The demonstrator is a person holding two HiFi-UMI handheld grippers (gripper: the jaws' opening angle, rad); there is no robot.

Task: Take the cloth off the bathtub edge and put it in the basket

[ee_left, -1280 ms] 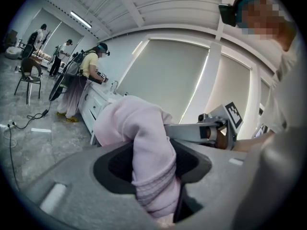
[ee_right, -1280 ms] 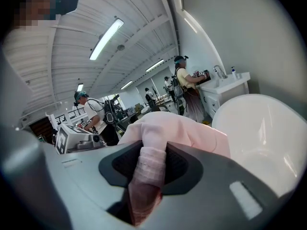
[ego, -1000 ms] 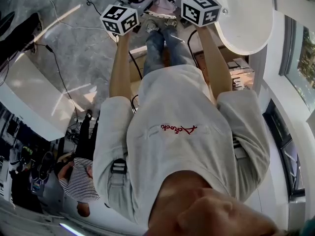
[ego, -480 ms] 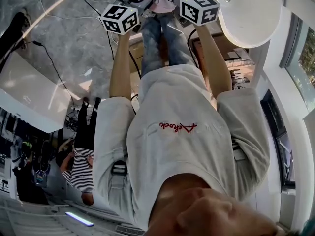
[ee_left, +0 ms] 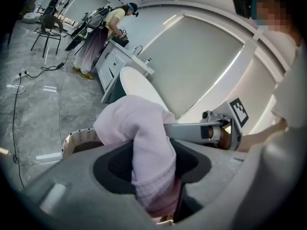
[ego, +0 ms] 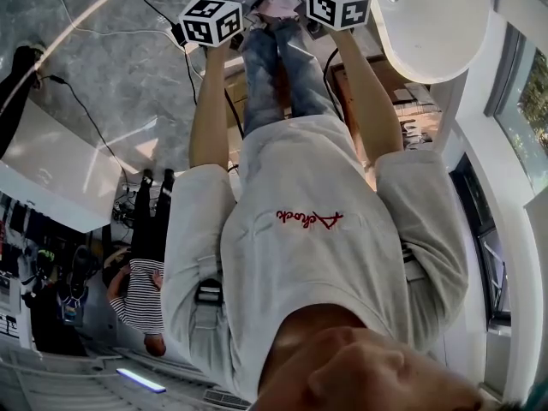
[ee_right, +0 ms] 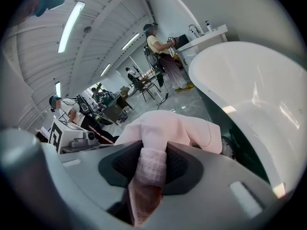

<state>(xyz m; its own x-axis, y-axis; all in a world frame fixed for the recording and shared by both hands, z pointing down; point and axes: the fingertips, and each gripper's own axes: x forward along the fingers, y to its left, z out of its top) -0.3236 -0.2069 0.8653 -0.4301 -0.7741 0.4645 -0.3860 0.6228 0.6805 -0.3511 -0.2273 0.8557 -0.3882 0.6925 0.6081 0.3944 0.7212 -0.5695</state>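
Note:
A pale pink waffle-weave cloth (ee_left: pixel 134 123) hangs bunched between both grippers. My left gripper (ee_left: pixel 154 176) is shut on one end of it. My right gripper (ee_right: pixel 149 169) is shut on the other end of the cloth (ee_right: pixel 177 131). In the head view the cloth (ego: pixel 278 2) shows between the two marker cubes (ego: pixel 211 20) (ego: pixel 336 4) at the top edge. A woven basket (ee_left: pixel 76 140) sits on the floor just below and left of the cloth. The white bathtub (ee_right: pixel 249 95) stands to the right, its edge bare where it shows.
The bathtub rim (ego: pixel 428 32) is close on the right, by a window wall (ego: pixel 514 101). Black cables (ego: pixel 94 110) trail over the grey marble floor. A vanity counter (ee_left: pixel 117 56) with a person (ee_left: pixel 103 32) beside it stands beyond the tub; a chair (ee_left: pixel 45 30) and other people are further off.
Both grippers have sunk with the cloth still between them; their marker cubes have shifted toward the top of the head view. The hold on the cloth looks the same.

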